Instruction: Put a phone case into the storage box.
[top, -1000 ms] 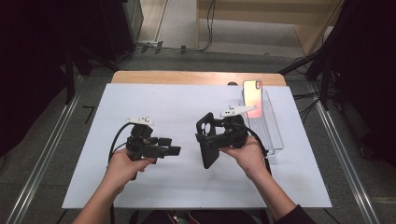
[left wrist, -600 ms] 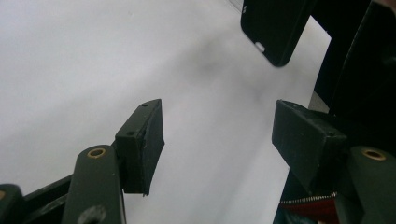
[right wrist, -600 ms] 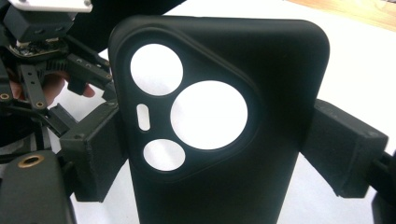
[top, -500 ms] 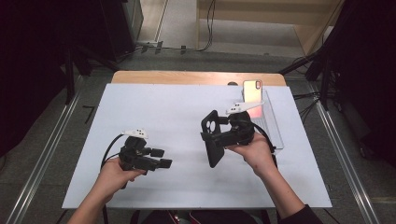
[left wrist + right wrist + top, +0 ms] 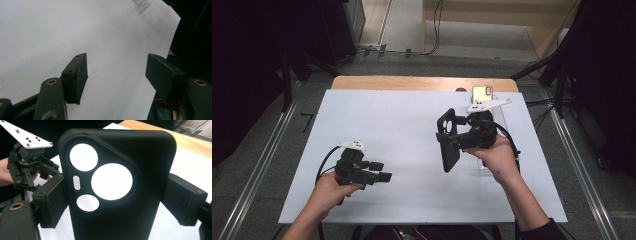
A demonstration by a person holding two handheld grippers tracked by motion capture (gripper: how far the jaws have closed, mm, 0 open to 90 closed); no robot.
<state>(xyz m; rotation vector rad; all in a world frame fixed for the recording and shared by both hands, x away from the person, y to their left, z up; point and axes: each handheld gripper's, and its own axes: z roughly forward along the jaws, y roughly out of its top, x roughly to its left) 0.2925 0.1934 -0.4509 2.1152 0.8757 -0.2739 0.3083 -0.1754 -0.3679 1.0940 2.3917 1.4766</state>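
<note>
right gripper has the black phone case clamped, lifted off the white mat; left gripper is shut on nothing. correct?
One thing is wrong: the left gripper is open, its jaws wide apart over the white mat, as the left gripper view shows. The rest holds: the right gripper clamps the black phone case, held up off the mat.

My left hand (image 5: 329, 187) sits low, near my side of the table, and holds my left gripper (image 5: 379, 171) about level, pointing to the right. Its two jaws stand wide apart with nothing between them. My left arm comes up from the bottom edge. My right hand (image 5: 499, 155) is farther out and higher, and it holds my right gripper (image 5: 449, 140) pointing to the left, toward my other hand. Its fingers (image 5: 50, 202) squeeze something from both sides. My right arm reaches in from the bottom right corner.
</note>
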